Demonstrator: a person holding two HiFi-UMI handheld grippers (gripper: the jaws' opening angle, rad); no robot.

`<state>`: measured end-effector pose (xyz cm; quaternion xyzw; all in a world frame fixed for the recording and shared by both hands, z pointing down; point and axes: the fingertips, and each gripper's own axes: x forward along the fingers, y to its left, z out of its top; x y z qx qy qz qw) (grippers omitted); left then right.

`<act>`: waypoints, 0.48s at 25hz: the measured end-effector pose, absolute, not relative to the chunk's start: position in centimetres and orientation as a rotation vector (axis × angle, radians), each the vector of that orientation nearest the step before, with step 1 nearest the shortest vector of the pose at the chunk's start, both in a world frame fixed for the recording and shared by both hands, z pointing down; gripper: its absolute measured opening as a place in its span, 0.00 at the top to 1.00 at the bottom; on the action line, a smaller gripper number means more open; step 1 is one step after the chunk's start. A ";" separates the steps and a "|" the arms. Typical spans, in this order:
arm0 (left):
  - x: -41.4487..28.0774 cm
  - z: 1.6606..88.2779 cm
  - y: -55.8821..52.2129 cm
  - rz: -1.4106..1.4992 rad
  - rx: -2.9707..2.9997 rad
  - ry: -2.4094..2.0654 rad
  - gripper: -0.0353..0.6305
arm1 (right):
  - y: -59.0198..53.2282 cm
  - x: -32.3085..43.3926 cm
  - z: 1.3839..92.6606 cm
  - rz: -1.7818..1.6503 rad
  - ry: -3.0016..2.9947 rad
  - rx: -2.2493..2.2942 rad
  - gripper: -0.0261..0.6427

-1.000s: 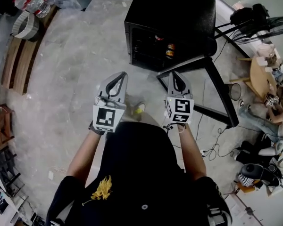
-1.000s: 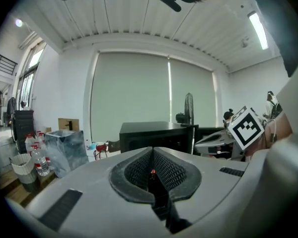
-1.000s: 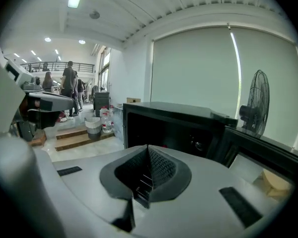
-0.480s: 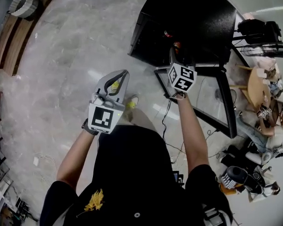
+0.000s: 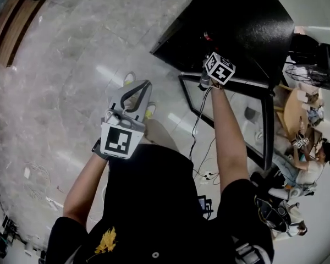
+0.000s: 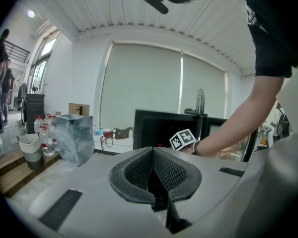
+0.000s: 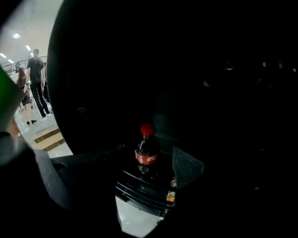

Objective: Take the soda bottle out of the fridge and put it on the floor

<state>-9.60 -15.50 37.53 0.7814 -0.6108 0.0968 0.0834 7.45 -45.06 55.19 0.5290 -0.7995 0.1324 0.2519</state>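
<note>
A dark soda bottle (image 7: 147,150) with a red cap and red label stands upright on a wire shelf (image 7: 141,188) inside the black fridge (image 5: 239,29). My right gripper (image 7: 149,158) reaches into the dark fridge; its jaws have just been opening and stand open, with the bottle ahead between them and untouched. One pad (image 7: 186,165) shows at the bottle's right. In the head view only its marker cube (image 5: 219,69) shows. My left gripper (image 5: 145,86) hangs over the floor in front of the fridge, shut and empty, its tips meeting (image 6: 153,151).
The fridge's glass door (image 5: 234,114) hangs open to the right. A cable (image 5: 199,142) trails on the floor. A can (image 7: 170,196) sits on a lower shelf. A plastic bag (image 6: 74,135), a bin (image 6: 29,150) and water bottles (image 6: 45,139) stand far left. People (image 7: 37,81) walk behind.
My right gripper went from in front of the body forward and down into the fridge, and its jaws opened. The left gripper sank a little and stayed shut.
</note>
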 end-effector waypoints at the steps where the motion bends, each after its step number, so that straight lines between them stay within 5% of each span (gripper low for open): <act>1: -10.0 37.8 -15.3 0.294 2.323 -1.828 0.92 | -45.8 7.3 55.2 0.336 -2.178 1.435 0.54; 12: -11.9 40.3 -13.7 0.339 2.185 -1.846 0.92 | -51.2 4.5 55.7 0.328 -2.207 1.362 0.57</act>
